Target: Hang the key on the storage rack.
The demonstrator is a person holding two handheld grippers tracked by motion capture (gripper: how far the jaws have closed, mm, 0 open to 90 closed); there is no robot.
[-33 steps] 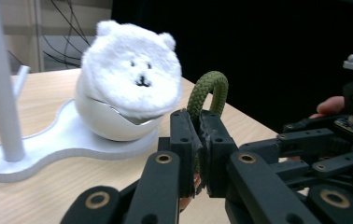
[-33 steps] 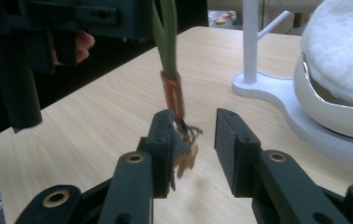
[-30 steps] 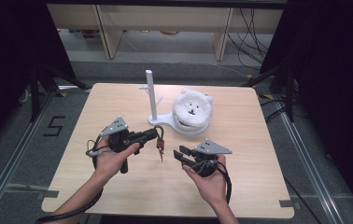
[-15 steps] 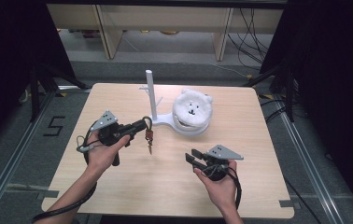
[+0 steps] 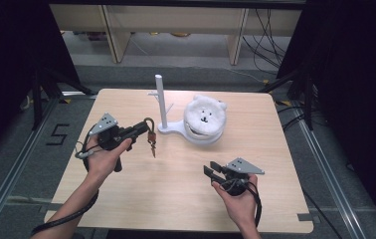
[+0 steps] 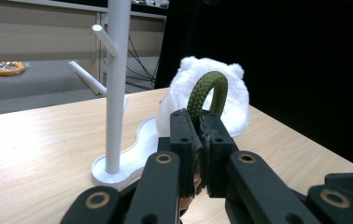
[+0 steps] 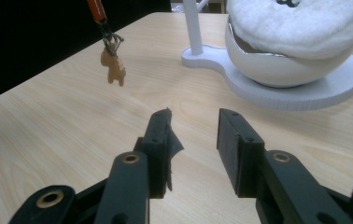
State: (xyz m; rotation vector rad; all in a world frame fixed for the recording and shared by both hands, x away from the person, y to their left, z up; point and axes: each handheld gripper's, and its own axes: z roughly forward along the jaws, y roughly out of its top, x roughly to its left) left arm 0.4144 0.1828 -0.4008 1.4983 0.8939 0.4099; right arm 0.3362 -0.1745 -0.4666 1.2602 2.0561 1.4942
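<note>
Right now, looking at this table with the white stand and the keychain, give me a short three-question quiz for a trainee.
1. True or false: the left hand-held gripper is shut on the green cord loop of the keychain.
2. Multiple choice: where is the small brown charm? A) lying on the table B) dangling in the air below the cord C) hooked on a peg of the stand
3. Fill in: the right hand-held gripper holds ____ between its pads.

Key: 1 true. 2 B; it hangs clear of the table, and the white stand has bare pegs. 3 nothing; its jaws stand apart.
</note>
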